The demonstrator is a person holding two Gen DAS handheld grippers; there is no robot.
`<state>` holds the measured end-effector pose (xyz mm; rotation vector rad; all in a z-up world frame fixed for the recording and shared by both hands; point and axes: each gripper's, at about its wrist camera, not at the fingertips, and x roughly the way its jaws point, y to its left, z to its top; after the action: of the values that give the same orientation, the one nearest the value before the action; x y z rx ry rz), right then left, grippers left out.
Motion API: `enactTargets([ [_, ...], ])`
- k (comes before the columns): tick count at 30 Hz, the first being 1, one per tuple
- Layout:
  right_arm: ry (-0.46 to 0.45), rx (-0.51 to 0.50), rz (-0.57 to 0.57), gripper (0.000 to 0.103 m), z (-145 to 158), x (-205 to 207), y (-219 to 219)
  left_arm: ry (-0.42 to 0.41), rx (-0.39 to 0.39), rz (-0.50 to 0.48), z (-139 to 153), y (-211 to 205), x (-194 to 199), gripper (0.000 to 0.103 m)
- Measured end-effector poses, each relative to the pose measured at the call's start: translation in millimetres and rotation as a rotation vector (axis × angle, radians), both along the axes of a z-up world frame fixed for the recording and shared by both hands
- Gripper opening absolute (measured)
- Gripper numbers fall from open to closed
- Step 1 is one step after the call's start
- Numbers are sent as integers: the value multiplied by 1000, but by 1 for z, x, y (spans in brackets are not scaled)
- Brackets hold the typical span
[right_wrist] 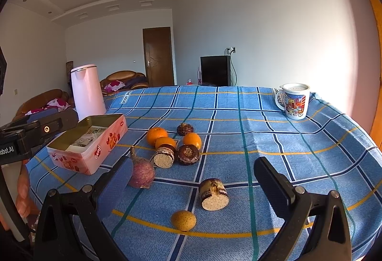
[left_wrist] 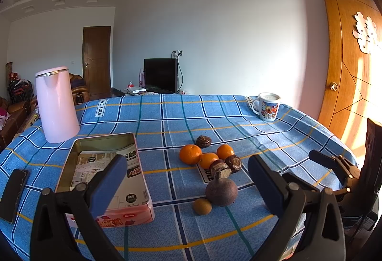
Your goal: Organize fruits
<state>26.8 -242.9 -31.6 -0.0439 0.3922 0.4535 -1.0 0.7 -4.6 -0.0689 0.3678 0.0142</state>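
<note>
Both the left gripper (left_wrist: pixel 187 185) and the right gripper (right_wrist: pixel 193 181) hung above the bench (right_wrist: pixel 262 132) with fingers spread wide and nothing held. Three oranges (right_wrist: pixel 156 135) sat clustered mid-bench, near the open pink tin (right_wrist: pixel 90 148) on the left, with dark roots mixed among them. A sound first move, I judged, was dropping straight over the nearest orange, closing gently around its middle so it wouldn't roll, then carrying it to the tin.
</note>
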Motion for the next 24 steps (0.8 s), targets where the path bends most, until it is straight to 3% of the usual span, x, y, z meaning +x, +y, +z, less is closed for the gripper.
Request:
enactTargets([
  [24, 26, -9, -36, 102, -13, 10, -13, 47, 6, -19, -16, -12, 12, 103],
])
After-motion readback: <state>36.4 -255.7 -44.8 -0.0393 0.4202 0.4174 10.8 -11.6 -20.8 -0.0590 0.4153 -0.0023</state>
